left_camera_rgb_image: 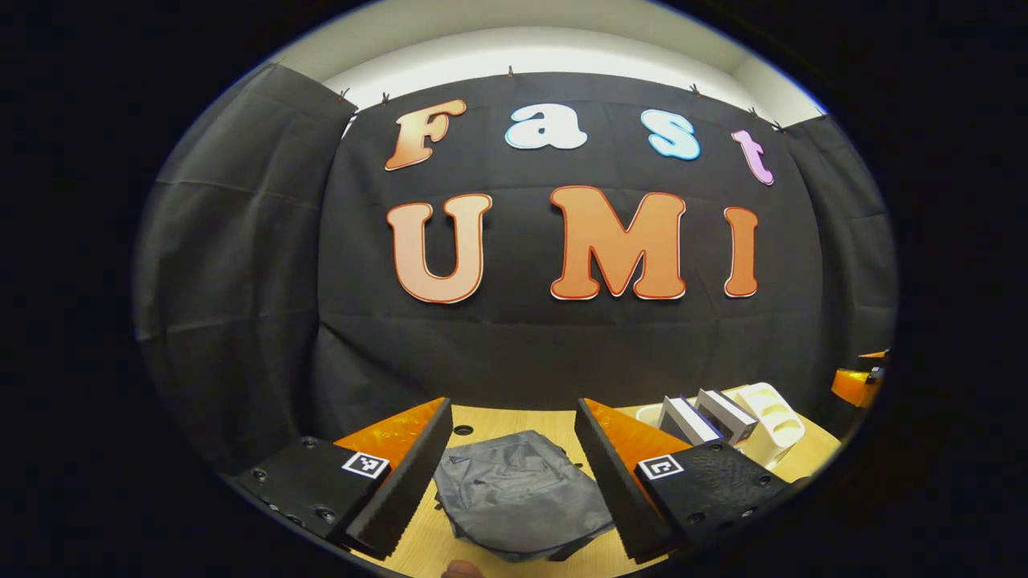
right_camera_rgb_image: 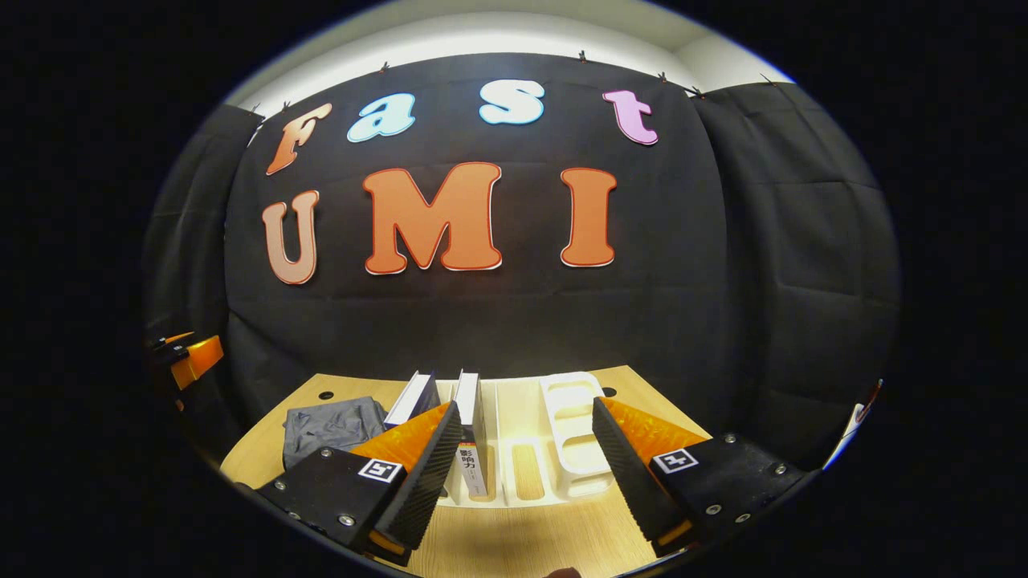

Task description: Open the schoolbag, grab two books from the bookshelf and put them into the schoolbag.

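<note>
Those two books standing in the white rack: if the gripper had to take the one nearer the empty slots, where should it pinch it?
Probably from above, pinching the top edge across its thickness. That book stands nearly upright in the white rack, whose walls cover its lower part. The open right gripper already faces it, and the empty slot beside it leaves room for one finger.

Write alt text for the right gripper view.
The right gripper hangs open over a wooden table, facing a white bookshelf with two books standing in it. A grey schoolbag lies flat to the left, with the left gripper at the far left edge.
</note>
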The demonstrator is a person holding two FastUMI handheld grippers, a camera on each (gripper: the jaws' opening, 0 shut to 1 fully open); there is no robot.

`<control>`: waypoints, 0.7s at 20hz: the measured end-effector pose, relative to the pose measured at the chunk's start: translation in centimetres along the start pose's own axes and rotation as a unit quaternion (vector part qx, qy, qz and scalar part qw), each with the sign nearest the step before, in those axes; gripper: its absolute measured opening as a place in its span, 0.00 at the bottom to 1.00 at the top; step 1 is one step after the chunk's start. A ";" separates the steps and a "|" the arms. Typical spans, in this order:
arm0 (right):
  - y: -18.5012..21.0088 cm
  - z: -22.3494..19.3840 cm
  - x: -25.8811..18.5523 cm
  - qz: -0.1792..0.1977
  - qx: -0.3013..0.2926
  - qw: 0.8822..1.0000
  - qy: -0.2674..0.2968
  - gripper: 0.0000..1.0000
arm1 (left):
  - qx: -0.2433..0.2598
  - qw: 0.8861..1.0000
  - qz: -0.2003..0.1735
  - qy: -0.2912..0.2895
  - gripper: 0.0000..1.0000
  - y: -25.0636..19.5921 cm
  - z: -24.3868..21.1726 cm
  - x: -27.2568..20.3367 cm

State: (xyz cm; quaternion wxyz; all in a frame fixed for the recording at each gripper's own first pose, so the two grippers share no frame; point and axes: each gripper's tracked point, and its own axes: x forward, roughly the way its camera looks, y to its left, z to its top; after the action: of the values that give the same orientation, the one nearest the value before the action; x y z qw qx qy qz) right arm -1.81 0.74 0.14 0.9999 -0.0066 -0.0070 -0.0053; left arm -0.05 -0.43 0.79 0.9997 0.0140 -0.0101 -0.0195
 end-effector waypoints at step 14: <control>-1.5 -2.7 -0.7 -0.010 0.014 0.999 0.031 0.97 | 0.132 0.989 -0.053 0.034 1.00 -1.7 -2.5 0.7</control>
State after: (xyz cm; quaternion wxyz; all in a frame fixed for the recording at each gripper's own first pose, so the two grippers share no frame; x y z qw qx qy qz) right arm -2.50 -0.78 -2.53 0.9996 0.0079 0.0243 -0.0155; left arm 0.65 -2.14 -1.73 0.9864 0.1472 0.0220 -0.0704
